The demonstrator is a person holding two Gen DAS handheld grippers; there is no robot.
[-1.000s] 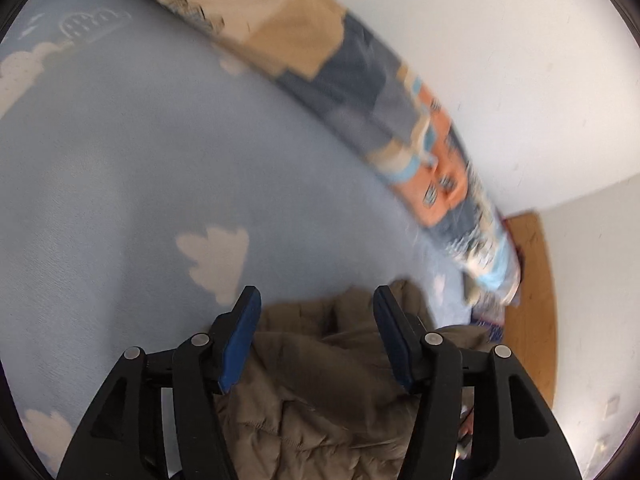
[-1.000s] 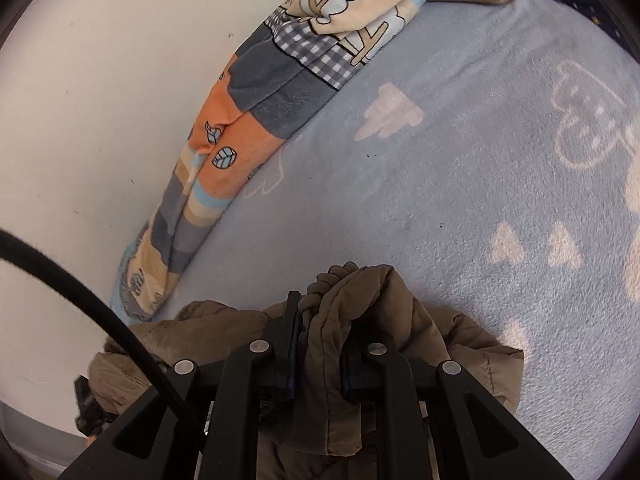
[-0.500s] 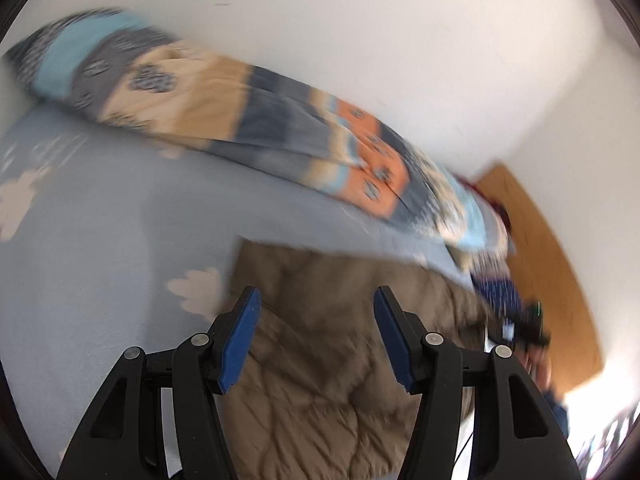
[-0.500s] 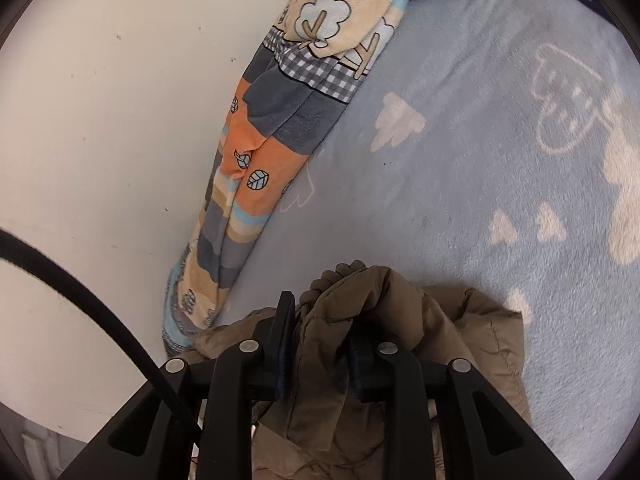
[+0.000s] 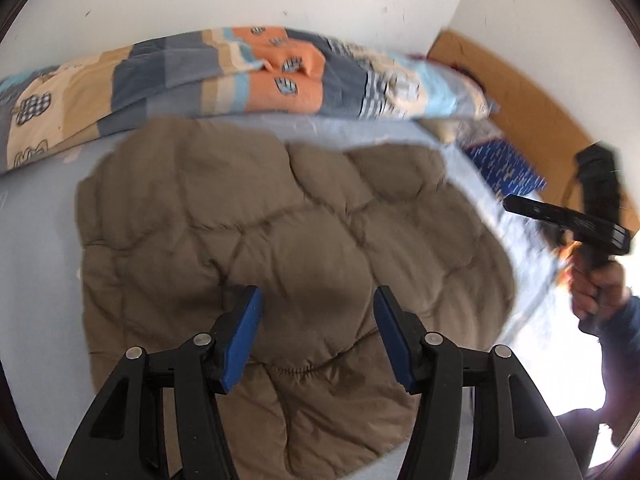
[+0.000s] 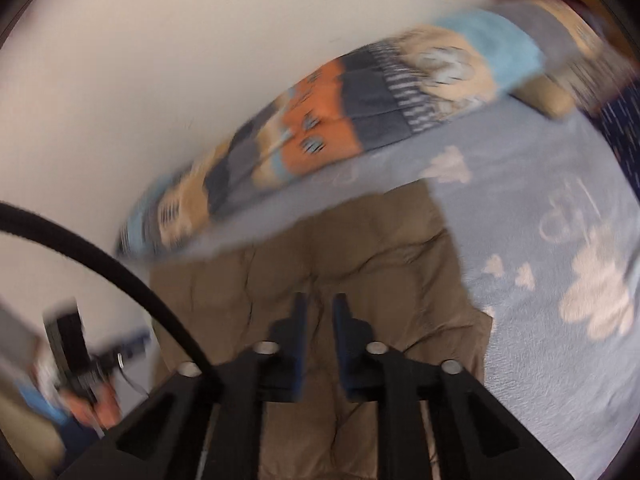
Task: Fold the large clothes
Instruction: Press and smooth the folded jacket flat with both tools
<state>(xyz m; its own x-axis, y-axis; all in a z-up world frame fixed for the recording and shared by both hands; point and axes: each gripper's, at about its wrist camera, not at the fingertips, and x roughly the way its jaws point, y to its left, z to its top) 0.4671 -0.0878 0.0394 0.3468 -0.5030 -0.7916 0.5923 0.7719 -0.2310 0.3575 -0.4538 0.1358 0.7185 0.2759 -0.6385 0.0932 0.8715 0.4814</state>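
Brown quilted jacket (image 5: 280, 216) lies flat below both grippers. Left gripper (image 5: 316, 336) closing, nothing between; right gripper (image 6: 320, 320) pressed nearly together, empty (frame blurred).

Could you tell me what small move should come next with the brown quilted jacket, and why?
Probably bring the left gripper down onto the jacket's near edge for the next fold. The jacket lies spread on the blue bedsheet. Neither gripper holds it: the left jaws, closing, have nothing pinched, and the right gripper looks shut and empty above it.
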